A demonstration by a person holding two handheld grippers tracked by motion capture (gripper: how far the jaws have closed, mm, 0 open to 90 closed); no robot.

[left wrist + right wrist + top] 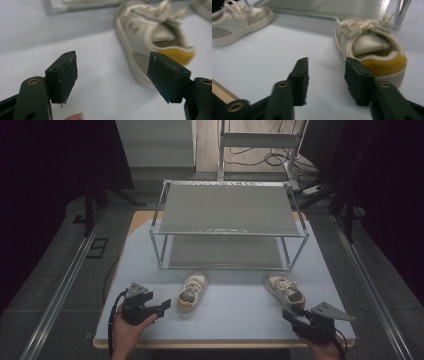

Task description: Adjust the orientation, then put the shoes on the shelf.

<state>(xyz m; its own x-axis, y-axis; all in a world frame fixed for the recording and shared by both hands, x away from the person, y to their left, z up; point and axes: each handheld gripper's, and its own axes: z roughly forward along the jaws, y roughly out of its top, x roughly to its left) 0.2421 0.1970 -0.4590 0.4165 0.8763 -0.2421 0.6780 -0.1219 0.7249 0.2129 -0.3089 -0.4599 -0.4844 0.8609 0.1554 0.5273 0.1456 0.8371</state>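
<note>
Two small white shoes with yellow heels lie on the pale table cover in front of a metal rack. The left shoe (pixel 192 292) (pixel 150 37) has its heel toward me, and my left gripper (pixel 165 306) (pixel 117 75) stands open just to its left with nothing between the jaws. The right shoe (pixel 285 290) (pixel 372 45) also shows its yellow heel. My right gripper (pixel 290 313) (pixel 326 78) is open and empty, just short of that heel. The left shoe (pixel 239 18) appears far off in the right gripper view.
A two-tier metal shoe rack (pixel 227 235) with bare mesh shelves stands behind the shoes at mid table. The table's wooden front edge (pixel 219 93) runs close under my grippers. Cables lie on the floor (pixel 260 157) behind the rack.
</note>
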